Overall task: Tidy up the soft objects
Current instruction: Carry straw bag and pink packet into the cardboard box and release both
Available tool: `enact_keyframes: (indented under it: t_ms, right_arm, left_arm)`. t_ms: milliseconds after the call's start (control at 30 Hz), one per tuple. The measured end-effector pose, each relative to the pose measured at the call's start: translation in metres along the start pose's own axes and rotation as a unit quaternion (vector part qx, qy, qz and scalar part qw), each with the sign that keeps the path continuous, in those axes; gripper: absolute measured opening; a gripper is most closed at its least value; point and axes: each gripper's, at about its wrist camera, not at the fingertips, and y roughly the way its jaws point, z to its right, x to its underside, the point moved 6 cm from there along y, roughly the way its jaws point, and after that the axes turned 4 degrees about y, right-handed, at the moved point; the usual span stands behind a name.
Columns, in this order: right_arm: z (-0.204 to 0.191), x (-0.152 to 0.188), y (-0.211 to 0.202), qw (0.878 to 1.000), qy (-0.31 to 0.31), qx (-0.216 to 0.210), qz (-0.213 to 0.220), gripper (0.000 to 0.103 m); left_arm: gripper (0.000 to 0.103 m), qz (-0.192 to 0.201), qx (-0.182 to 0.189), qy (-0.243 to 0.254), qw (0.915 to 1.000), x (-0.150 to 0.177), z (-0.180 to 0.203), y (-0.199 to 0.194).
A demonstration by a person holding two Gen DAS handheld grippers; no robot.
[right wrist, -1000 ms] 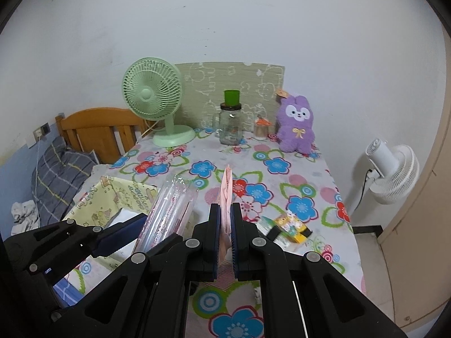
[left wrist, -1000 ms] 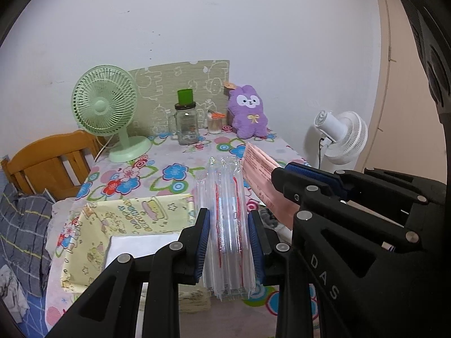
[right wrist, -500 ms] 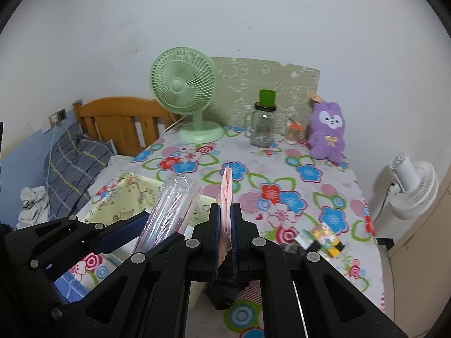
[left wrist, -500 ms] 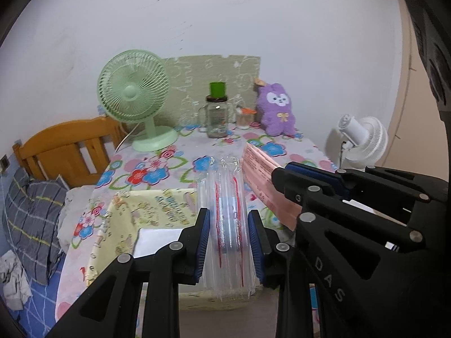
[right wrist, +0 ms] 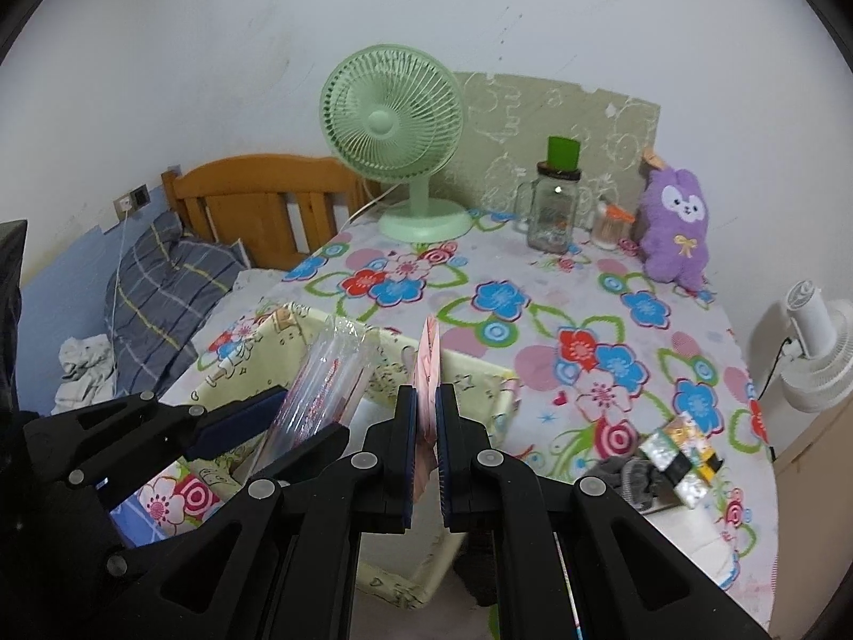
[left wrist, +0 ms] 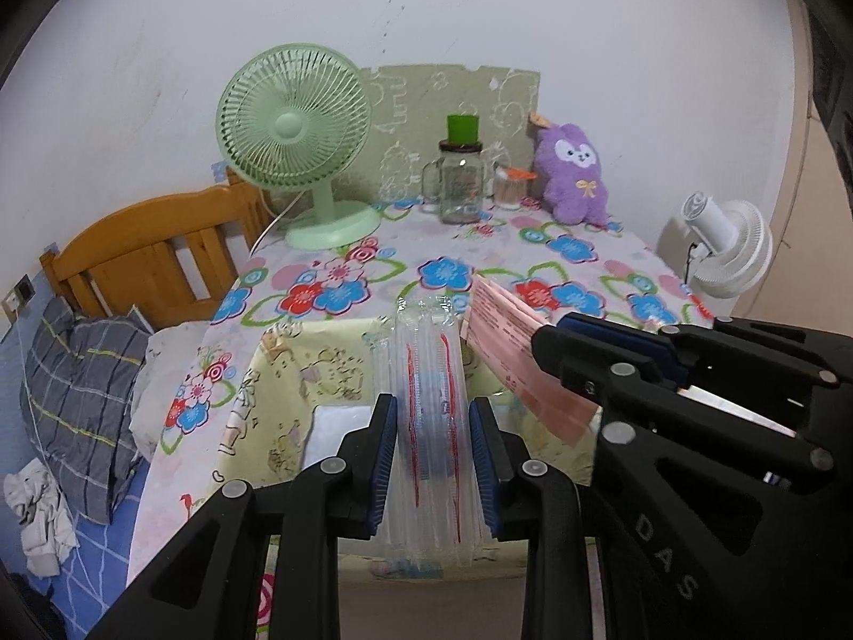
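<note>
left claw: your left gripper [left wrist: 433, 445] has its jaws pressed against a clear air-cushion pack [left wrist: 429, 400], held lengthwise, lower middle of the left view. The pack is squeezed but far from flattened, so the jaws sit well apart.

right claw: your right gripper [right wrist: 425, 442] is nearly closed, pinching a thin pink pack [right wrist: 428, 368] edge-on, dead centre of the right view. In the left view it pokes in from the right, just beside the clear one.

bin: yellow fabric bin [left wrist: 277, 373] sits under both packs at the near table edge, lower left of the left view. Something white [left wrist: 336, 426] lies inside it; I can't tell what.

progress: I'd say you're mid-way. Both items are lifted and hovering over the bin, neither dropped in yet. My guess is lower and let go comes next.

leftovers: a grey sock-like bundle [right wrist: 629, 477] and some small packets [right wrist: 682, 450] sit lower right of the right view. The purple plush [right wrist: 674, 229] is upper right by the wall; maybe those count too.

clutter: green fan [right wrist: 394, 122], glass jar [right wrist: 552, 213] and a small cup are all at the far end, well apart from you.

in the way: mostly your own grippers, side by side over one bin. The bin wall looks floppy, so it could catch on a pack.
</note>
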Motion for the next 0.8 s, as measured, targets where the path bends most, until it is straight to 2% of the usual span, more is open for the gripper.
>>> enact_keyframes:
  t_ms: [267,533,733,800]
  right_arm:
    - [-0.006,0.011,0.027,0.999,0.000,-0.002,-0.033,0.009]
    - [0.004,0.020,0.052,0.998,0.002,0.019,-0.058,0.009]
    - [0.011,0.023,0.062,0.997,0.009,0.022,-0.067,0.009]
    - [0.011,0.023,0.063,0.997,0.009,0.014,-0.070,0.010]
  left_arm:
    - [0.028,-0.036,-0.005,-0.002,0.9993,0.015,-0.009,0.025]
    - [0.030,-0.062,0.006,-0.001,0.9981,0.022,-0.005,0.046]
    - [0.043,-0.073,0.003,-0.010,0.9973,0.025,-0.009,0.054]
    - [0.060,-0.073,-0.003,-0.008,0.9973,0.025,-0.010,0.054]
